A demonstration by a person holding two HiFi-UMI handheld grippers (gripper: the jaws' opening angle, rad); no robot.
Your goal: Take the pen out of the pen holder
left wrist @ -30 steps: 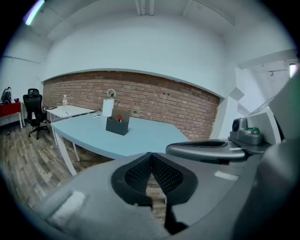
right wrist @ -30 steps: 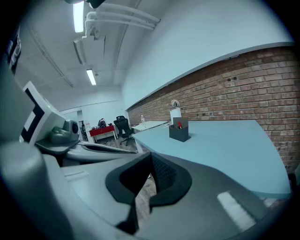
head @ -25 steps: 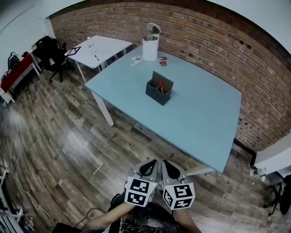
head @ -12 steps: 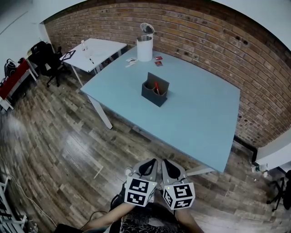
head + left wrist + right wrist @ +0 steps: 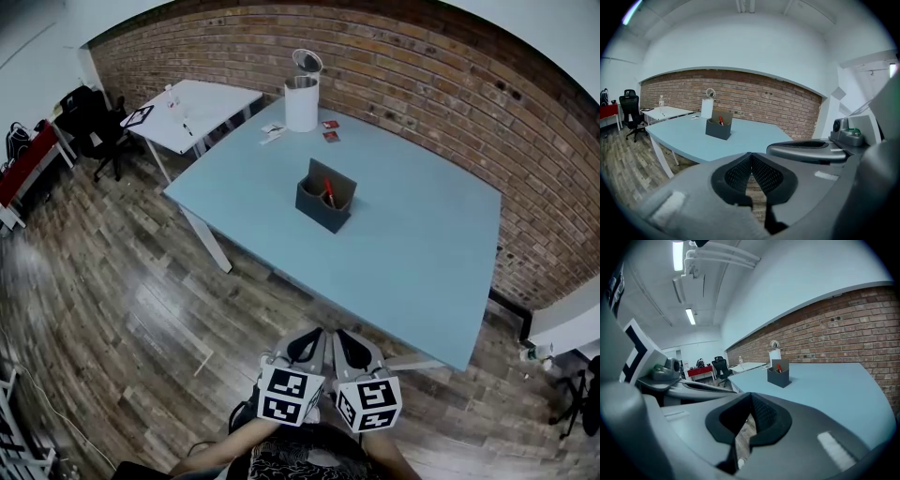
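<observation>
Red pen (image 5: 329, 192), dark grey holder (image 5: 324, 200), light-blue table (image 5: 412, 234)

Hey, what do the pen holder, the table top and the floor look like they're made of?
Pen holder: probably matte dark grey plastic; flat dull faces, no shine.
Table top: smooth light blue, likely laminate or painted board; even colour, no grain.
Floor: wood or wood-look laminate planks; streaky grain, plank seams, a glossy sheen.
</observation>
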